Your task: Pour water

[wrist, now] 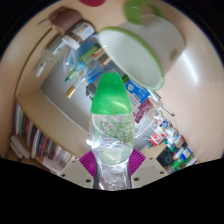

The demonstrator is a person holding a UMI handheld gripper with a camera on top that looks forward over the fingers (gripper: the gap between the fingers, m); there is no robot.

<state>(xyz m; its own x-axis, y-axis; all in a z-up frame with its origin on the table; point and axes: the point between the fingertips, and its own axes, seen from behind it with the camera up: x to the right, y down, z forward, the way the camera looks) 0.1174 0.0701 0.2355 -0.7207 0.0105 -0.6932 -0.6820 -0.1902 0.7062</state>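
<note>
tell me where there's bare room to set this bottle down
The hand-held gripper holds a green-capped bottle between its fingers. Bare room: the pale table surface beside the bottle, bordered by the white bowl and the clutter of small items beyond. Crowded: the colourful packages on the bottle's other side.

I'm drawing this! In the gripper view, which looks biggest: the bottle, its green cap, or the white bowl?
1. White bowl
2. Bottle, close to the camera in the hand-held gripper, so this order is unsure
3. Green cap
</note>
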